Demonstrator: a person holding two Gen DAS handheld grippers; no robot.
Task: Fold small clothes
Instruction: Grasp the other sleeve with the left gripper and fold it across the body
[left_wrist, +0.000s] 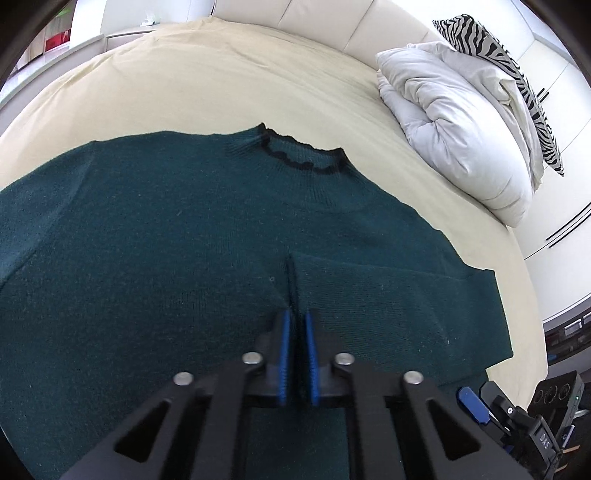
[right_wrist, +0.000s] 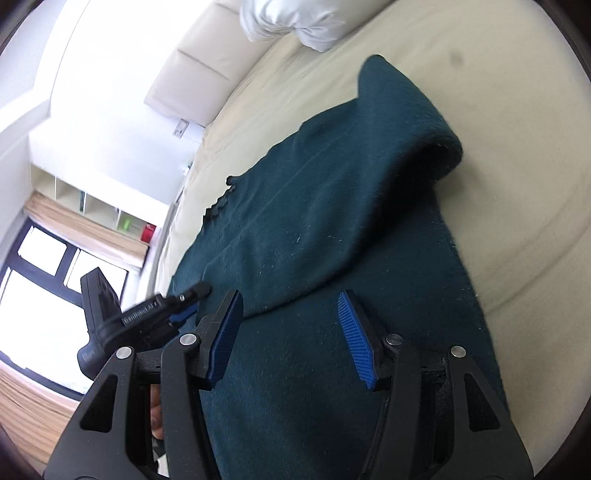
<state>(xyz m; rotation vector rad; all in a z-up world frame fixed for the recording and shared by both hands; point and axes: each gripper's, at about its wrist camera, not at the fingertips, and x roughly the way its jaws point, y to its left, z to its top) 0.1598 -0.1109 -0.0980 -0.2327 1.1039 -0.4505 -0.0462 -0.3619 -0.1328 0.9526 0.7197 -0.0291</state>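
Observation:
A dark green knit sweater (left_wrist: 184, 240) lies flat on the cream bed, its black-trimmed collar (left_wrist: 295, 158) toward the headboard. One sleeve (left_wrist: 388, 288) is folded across the body. My left gripper (left_wrist: 295, 325) is shut, its blue pads pinching a ridge of sweater fabric at the sleeve's end. In the right wrist view the sweater (right_wrist: 332, 221) fills the middle, with the folded sleeve (right_wrist: 406, 110) arching up at the far end. My right gripper (right_wrist: 290, 295) hovers open just above the cloth, with nothing pressed between its pads. The left gripper (right_wrist: 199, 290) shows at its left.
The cream bed sheet (left_wrist: 221, 81) extends beyond the sweater. A white bundled duvet (left_wrist: 454, 122) and a zebra-striped pillow (left_wrist: 498, 55) lie against the padded headboard on the right. A window (right_wrist: 37, 288) and wall shelves (right_wrist: 92, 206) stand past the bed's side.

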